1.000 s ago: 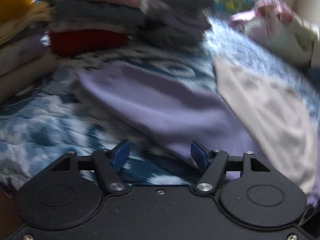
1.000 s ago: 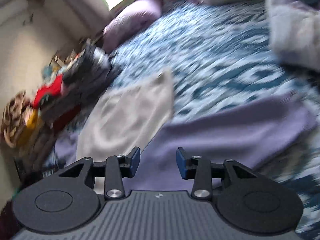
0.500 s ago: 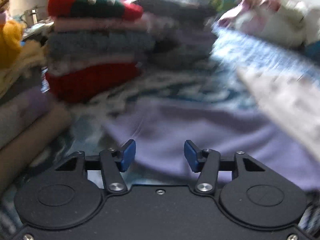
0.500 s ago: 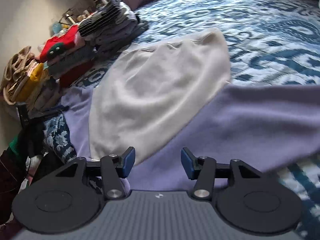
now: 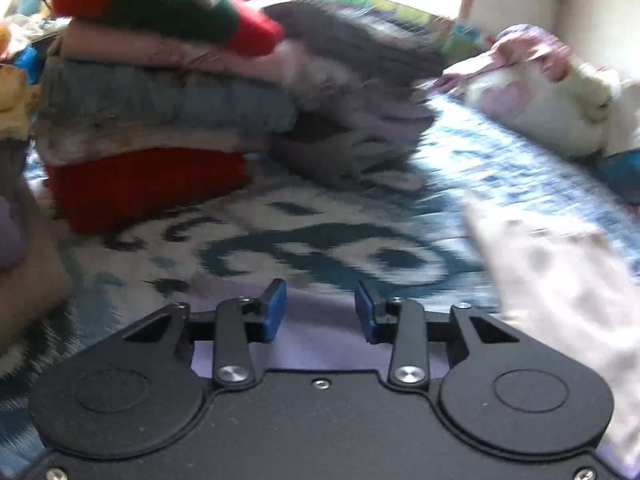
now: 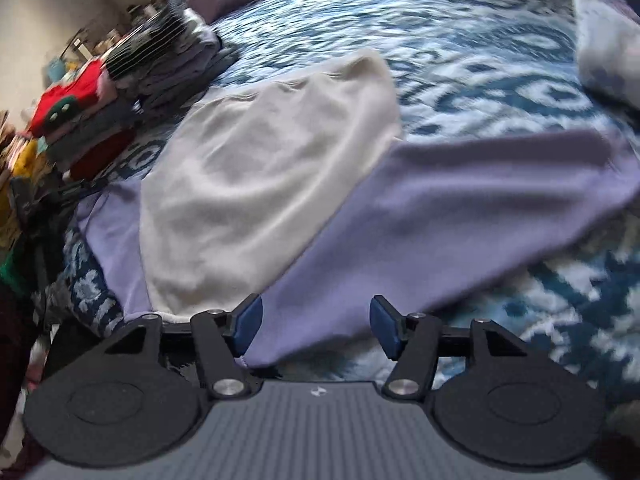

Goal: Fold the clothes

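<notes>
on a bed covered by a blue-and-white patterned quilt (image 6: pixel 460 48), a lavender garment (image 6: pixel 460 216) lies spread flat, with a cream garment (image 6: pixel 264 184) laid across its middle. my right gripper (image 6: pixel 316 322) hangs over the near edge of the lavender cloth; its blue pads (image 6: pixel 248 322) are well apart and spreading wider, the cloth lies below the gap, and neither pad presses on it. my left gripper (image 5: pixel 320 312) is over the other end of the same lavender garment (image 5: pixel 316 344), whose edge shows just under and behind the fingers; its jaws stand partly apart and are drawing together, with no cloth pinched between the pads as far as this blurred view shows. ahead of the left gripper stands a stack of folded clothes (image 5: pixel 160 120), red at the bottom, blue-grey and pink above, topped by a red-and-green knit (image 5: pixel 160 4). a second, greyer pile (image 5: pixel 352 92) leans beside it. in the right wrist view the same stacks (image 6: pixel 104 104) sit at the far left edge of the bed, just beyond the cream garment. a pale bundle of cloth (image 6: pixel 608 40) lies at the far right, well apart from the spread garments.
</notes>
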